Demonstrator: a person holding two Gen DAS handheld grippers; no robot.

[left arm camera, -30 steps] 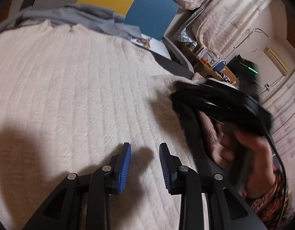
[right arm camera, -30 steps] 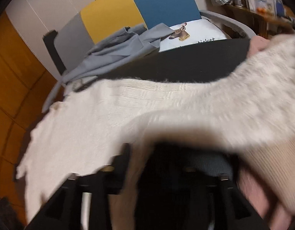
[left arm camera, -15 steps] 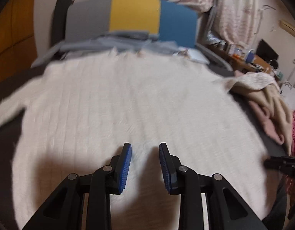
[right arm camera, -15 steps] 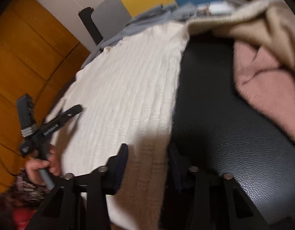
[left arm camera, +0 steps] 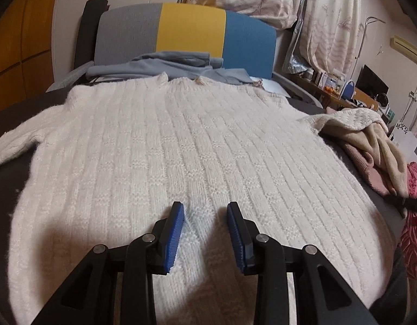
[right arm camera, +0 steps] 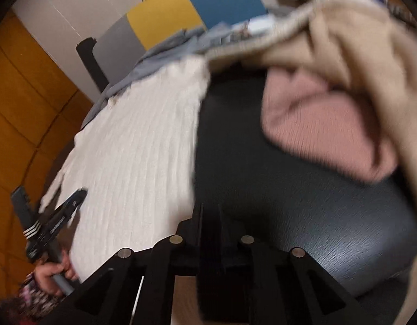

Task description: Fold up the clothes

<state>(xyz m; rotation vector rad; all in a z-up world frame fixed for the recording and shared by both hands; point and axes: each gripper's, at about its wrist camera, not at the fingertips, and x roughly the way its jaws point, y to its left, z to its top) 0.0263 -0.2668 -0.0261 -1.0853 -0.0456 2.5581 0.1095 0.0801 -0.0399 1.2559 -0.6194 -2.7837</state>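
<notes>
Sweater (left arm camera: 181,146), cream ribbed knit, now lies flat on the dark bed (right arm camera: 303,203), released. Left hand-held gripper (left arm camera: 205,233) hovers open and empty at its hem; right hand-held gripper (right arm camera: 211,216) (blurred) looks closed, empty. At 2 o'clock waits a beige-pink pile (left arm camera: 371,146); sleeves fold next.

The left black two-finger gripper with blue ribbed pads (left arm camera: 205,212) points forward and slightly downward, its jaws parted with a clear gap between the pads, nothing between them. In the right wrist view it shows at the near left, blurred, gripped from below by the person's bare left hand (right arm camera: 52,273) wrapped round its grey handle. The right black two-finger gripper (right arm camera: 209,216) points forward at the near centre of its own view, its fingers pressed together with no gap, holding nothing.
</notes>
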